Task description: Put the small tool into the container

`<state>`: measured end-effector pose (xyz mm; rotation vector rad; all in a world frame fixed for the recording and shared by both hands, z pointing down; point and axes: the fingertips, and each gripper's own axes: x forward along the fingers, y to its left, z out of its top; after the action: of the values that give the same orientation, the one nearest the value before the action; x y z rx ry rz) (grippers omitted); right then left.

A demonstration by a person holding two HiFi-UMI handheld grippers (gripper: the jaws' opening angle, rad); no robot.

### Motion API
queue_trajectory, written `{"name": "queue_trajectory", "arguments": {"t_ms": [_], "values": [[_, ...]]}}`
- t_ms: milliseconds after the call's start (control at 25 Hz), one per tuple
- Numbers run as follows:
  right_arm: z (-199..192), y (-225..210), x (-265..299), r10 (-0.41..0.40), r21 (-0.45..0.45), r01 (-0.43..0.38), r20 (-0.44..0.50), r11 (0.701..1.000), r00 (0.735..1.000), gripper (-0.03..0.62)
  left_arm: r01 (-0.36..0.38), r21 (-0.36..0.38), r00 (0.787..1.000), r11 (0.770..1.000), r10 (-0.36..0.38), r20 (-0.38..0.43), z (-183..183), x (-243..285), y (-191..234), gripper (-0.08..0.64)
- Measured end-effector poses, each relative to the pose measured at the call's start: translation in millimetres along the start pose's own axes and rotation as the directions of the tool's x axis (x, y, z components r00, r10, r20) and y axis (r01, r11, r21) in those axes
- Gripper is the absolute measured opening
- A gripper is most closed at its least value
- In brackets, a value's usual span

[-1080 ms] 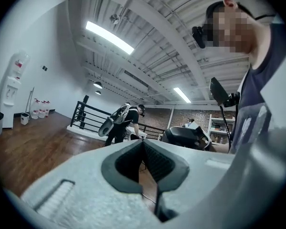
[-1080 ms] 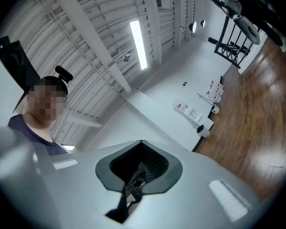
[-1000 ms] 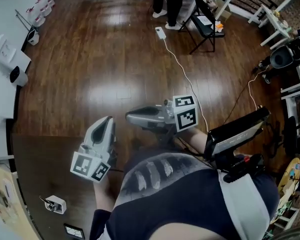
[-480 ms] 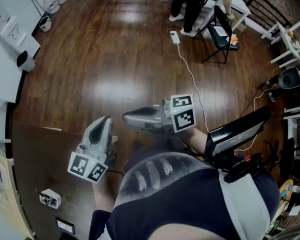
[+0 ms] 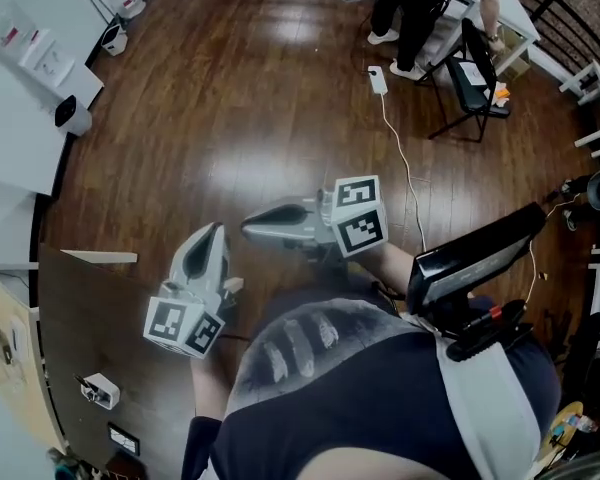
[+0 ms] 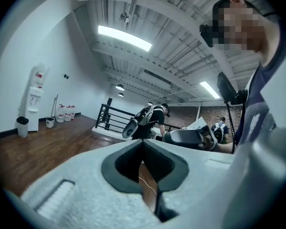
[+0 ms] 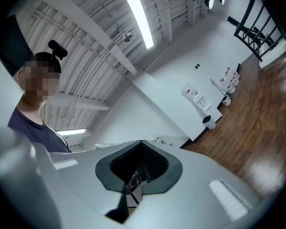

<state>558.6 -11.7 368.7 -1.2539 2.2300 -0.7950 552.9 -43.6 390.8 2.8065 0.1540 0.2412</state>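
Can't really pick out the small tool or the container anywhere. Only candidate is a small white object (image 5: 98, 390) by the left edge of the dark table (image 5: 80, 318). The left gripper (image 5: 214, 234) is nearer that table than the right gripper (image 5: 250, 230). Both are clamped together with nothing in them.

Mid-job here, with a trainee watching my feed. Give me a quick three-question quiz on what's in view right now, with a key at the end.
1. True or false: the left gripper holds a small tool.
2. Which of these stands on the wooden floor near the white cable?
A) a black folding chair
B) a sofa
C) a bicycle
3. Fill in the blank: the jaws of the right gripper are ____, with nothing between them.

Key: 1 false; 2 A; 3 shut.
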Motion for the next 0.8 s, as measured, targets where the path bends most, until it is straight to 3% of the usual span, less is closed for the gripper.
{"name": "queue_trajectory", "arguments": {"t_ms": [160,360,600,800], "values": [[20.7,-33.6,-53.5,-0.001,0.104,-0.001,0.027,0.995,1.0,0.002,-0.043,0.014,0.998,0.999,0.043,-0.043,-5.1,34.5,-20.2,0.002],[42.9,-59.3,-83.0,0.036,0.127,-0.039,0.028,0.991,0.999,0.001,-0.137,0.027,0.988,0.99,0.138,-0.072,-6.5,56.4,-17.9,0.002],[70.5,-81.8,-107.9,0.117,0.166,-0.118,0.02,0.979,0.993,0.001,-0.312,0.046,0.95,0.949,0.312,0.007,19.4,73.1,-10.4,0.002],[87.3,-95.9,-107.7,0.137,0.161,-0.134,-0.003,0.978,0.991,0.002,-0.377,0.036,0.926,0.926,0.376,0.023,22.3,72.3,1.9,0.002]]}}
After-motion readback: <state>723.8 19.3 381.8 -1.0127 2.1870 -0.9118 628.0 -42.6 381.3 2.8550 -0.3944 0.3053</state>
